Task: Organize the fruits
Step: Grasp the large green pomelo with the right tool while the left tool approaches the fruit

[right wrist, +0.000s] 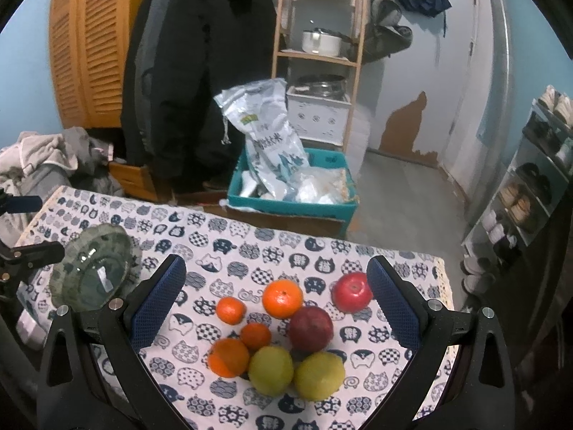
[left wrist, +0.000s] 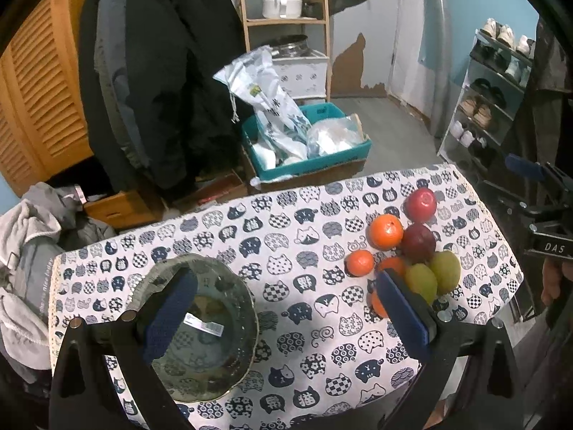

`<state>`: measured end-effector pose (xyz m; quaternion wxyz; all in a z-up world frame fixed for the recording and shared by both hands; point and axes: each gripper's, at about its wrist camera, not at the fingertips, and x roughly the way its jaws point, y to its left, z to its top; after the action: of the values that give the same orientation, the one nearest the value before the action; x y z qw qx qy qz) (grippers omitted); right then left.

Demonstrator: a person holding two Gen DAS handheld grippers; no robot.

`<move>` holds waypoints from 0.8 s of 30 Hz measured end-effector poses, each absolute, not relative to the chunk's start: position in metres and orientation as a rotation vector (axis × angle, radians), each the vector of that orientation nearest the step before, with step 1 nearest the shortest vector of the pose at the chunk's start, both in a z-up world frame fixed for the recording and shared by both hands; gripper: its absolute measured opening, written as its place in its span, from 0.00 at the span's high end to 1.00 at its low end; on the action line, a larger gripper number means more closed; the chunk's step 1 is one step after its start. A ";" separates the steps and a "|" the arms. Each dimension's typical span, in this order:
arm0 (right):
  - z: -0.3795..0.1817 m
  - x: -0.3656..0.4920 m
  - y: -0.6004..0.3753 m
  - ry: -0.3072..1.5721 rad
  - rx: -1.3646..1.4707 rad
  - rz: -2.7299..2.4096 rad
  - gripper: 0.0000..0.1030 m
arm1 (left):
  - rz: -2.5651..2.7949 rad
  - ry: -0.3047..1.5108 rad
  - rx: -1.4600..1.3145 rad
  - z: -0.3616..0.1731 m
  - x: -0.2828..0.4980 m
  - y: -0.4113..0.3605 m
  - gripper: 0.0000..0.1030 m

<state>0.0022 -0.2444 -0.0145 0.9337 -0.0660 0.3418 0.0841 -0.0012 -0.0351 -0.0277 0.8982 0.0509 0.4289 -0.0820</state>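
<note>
Right gripper (right wrist: 275,301), fingers spread, above 8 fruits (right wrist: 283,337).

Bare tablecloth (right wrist: 229,251) lying open between glass bowl (right wrist: 95,268) and 8 tightly clustered fruits (right wrist: 286,333), blocking passage among them.

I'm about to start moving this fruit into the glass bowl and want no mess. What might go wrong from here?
1. The fruits touch in a tight pile; lifting the dark red apple may set the green fruit rolling.
2. The bright red apple lies near the table's far edge and might fall off.
3. The glass bowl sits near the opposite edge; a nudge could push it over.
</note>
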 end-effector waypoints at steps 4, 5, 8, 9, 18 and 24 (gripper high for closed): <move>-0.024 0.005 -0.256 0.731 -0.133 0.140 0.04 | -0.182 0.926 0.113 -0.041 0.004 -0.045 0.01; -0.027 0.006 -0.258 0.740 -0.132 0.130 0.04 | -0.186 0.934 0.113 -0.044 0.005 -0.047 0.01; -0.035 0.007 -0.269 0.768 -0.125 0.101 0.04 | -0.195 0.947 0.121 -0.053 0.008 -0.054 0.01; -0.039 0.008 -0.274 0.779 -0.121 0.091 0.04 | -0.196 0.952 0.126 -0.057 0.009 -0.057 0.01; -0.085 0.018 -0.309 0.925 -0.075 0.011 0.04 | -0.226 1.047 0.153 -0.099 0.028 -0.087 0.01; -0.128 0.025 -0.327 1.046 -0.055 -0.030 0.04 | -0.251 1.104 0.153 -0.122 0.038 -0.105 0.01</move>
<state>0.0254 -0.3272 -0.1279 0.8660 -0.0264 0.4992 -0.0143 0.0378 -0.1052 -0.1219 0.8413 0.0724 0.5224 -0.1190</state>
